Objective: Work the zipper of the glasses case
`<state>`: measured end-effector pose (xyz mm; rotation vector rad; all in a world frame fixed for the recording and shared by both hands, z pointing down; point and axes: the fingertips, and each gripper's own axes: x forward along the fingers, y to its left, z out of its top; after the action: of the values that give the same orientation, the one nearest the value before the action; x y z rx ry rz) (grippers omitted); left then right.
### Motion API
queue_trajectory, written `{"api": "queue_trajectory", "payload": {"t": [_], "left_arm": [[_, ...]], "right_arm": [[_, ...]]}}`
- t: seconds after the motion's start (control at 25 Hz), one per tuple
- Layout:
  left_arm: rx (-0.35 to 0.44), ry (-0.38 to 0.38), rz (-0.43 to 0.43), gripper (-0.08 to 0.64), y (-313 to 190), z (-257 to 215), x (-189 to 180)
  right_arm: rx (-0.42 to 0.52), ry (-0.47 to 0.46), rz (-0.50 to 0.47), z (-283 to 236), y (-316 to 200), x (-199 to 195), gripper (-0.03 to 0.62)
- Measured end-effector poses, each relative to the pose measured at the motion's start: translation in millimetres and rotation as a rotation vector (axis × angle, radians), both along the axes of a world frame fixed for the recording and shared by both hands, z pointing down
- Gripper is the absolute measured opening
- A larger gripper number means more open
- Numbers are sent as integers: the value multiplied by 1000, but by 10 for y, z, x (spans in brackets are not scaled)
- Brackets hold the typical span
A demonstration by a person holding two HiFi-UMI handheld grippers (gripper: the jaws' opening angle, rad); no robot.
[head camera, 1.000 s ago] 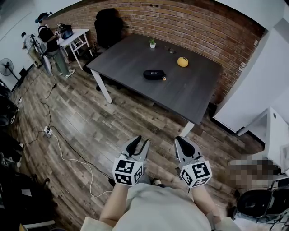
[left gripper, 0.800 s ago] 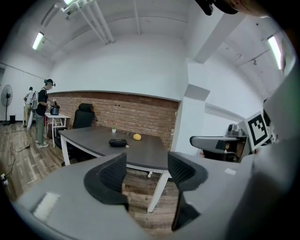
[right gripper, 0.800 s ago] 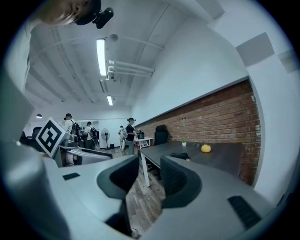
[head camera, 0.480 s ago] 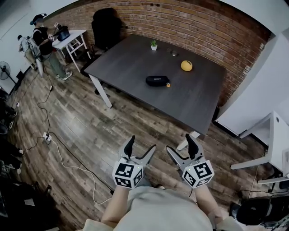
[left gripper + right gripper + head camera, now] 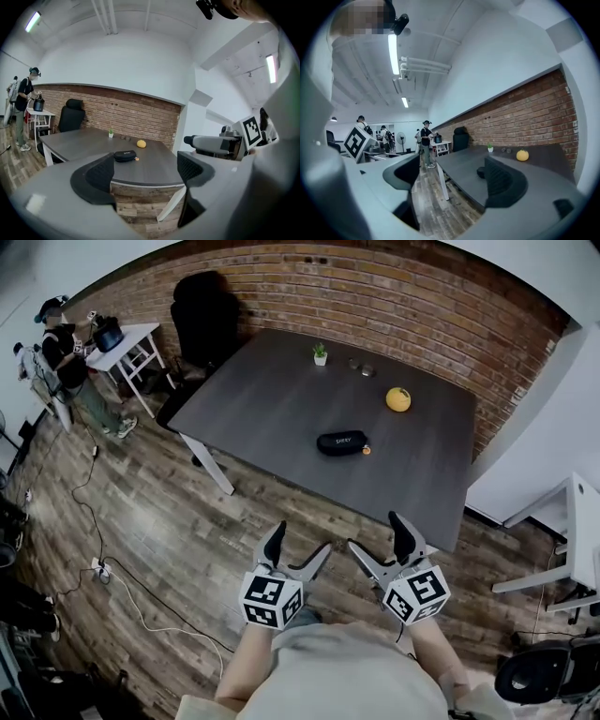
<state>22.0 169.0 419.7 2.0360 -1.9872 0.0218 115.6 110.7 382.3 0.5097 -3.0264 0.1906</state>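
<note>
One thing first: found the glasses case (image 5: 341,442) flat on the dark grey table (image 5: 272,399), right of the middle and nearer the front edge than the brick wall (image 5: 375,296). Looked black and oblong, with rounded ends, a softly domed top and a short pale word across it, too small to read. Carried a small orange tab (image 5: 366,450) at one end, touching the case. Lay with the long axis running left to right across the head view, almost level, the tabbed end to the right. Could not make out the zipper line itself. Sat well apart from a round orange fruit (image 5: 398,399) farther back and a small potted plant (image 5: 320,353) near the wall.

Saw the left gripper (image 5: 301,537) and the right gripper (image 5: 376,531) short of the table, over the wood floor (image 5: 187,540), well apart from the case. Found both sets of jaws spread wide after just opening, with nothing held and nothing touching the pads. Caught the case far off, between the left jaws, in the left gripper view.
</note>
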Motion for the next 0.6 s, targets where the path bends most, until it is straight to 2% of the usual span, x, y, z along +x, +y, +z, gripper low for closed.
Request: {"api": "queue_trajectory", "payload": {"t": [0.28,0.6], "left_arm": [[-17,7,105,408,-387,24,-788],[-46,55,213,408,-743,165,-1328]], "right_arm": [[-1,-13,70,-5,-296,-772,403],[-10,-2,162,55,-576,-1288,403]]}}
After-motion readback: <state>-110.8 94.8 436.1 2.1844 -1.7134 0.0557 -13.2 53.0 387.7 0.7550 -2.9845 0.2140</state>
